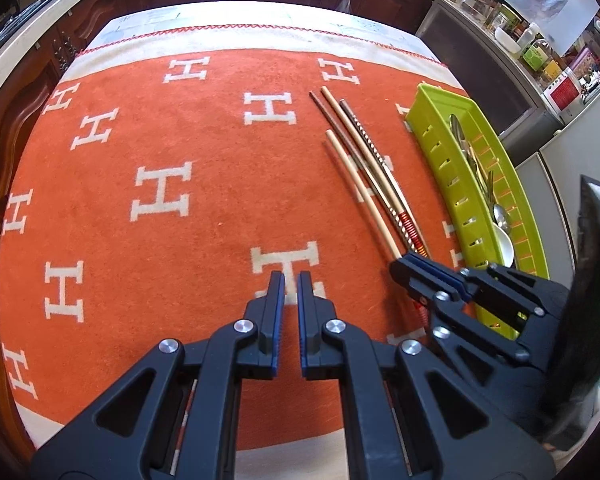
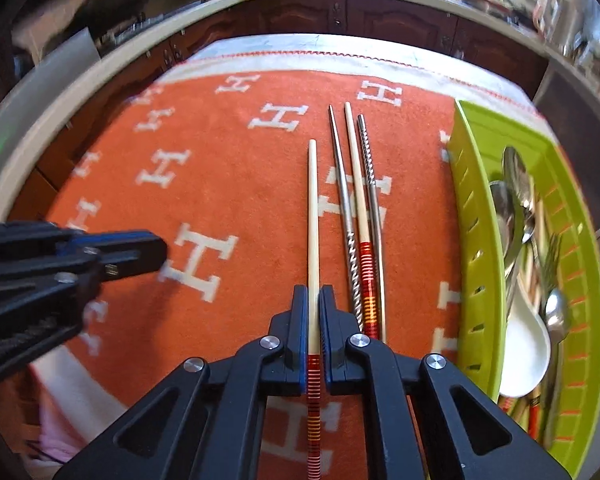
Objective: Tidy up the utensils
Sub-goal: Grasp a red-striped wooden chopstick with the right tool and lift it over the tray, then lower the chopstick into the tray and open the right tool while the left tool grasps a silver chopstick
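My right gripper (image 2: 313,294) is shut on a pale wooden chopstick (image 2: 313,216) with a red-striped end, which points away over the orange cloth. Three more chopsticks (image 2: 358,216) lie just right of it: two metal ones and one wooden. They also show in the left wrist view (image 1: 364,160). A green utensil tray (image 2: 472,240) at the right holds spoons, a fork and a white ceramic spoon (image 2: 526,344). My left gripper (image 1: 291,280) hovers over the cloth, empty, its jaws a narrow gap apart. The right gripper (image 1: 410,266) shows to its right.
The orange cloth with white H marks (image 1: 160,196) covers the table. Dark wooden cabinets (image 2: 340,20) run behind the far edge. A cluttered counter with jars and bottles (image 1: 532,40) stands at the right, beyond the tray (image 1: 444,152).
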Action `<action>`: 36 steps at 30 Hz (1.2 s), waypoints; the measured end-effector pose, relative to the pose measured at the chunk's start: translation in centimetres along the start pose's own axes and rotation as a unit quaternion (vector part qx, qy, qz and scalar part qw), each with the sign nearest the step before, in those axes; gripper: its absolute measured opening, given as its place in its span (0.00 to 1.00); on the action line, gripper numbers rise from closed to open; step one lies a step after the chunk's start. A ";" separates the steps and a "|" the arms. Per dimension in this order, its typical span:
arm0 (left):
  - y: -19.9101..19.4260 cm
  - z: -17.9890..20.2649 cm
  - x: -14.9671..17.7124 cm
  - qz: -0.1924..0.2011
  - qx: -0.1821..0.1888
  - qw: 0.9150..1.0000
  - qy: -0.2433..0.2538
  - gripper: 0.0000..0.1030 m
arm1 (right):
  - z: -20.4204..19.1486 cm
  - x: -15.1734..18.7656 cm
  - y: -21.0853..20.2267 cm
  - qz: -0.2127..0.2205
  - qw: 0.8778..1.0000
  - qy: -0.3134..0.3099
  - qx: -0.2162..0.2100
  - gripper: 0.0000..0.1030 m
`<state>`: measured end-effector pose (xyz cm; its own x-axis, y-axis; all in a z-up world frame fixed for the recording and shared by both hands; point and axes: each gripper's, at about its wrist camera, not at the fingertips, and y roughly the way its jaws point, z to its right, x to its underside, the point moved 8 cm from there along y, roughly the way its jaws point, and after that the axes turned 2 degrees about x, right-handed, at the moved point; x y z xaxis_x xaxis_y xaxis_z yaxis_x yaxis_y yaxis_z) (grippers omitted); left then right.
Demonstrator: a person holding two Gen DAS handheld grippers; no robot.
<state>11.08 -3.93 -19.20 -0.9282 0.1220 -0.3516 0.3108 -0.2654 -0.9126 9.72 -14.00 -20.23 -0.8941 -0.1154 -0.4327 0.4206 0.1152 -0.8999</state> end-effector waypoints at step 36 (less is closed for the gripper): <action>8.0 8.3 -5.9 0.034 -0.046 0.998 0.004 0.02 | 18.8 1.8 -9.2 0.092 0.959 0.264 -0.037 0.05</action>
<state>17.30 -14.73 -22.65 -0.9028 0.1141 -0.4148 0.3909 -0.1848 -0.9017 7.16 -33.80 -13.76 -0.7676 0.4275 -0.4775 0.5834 0.1578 -0.7967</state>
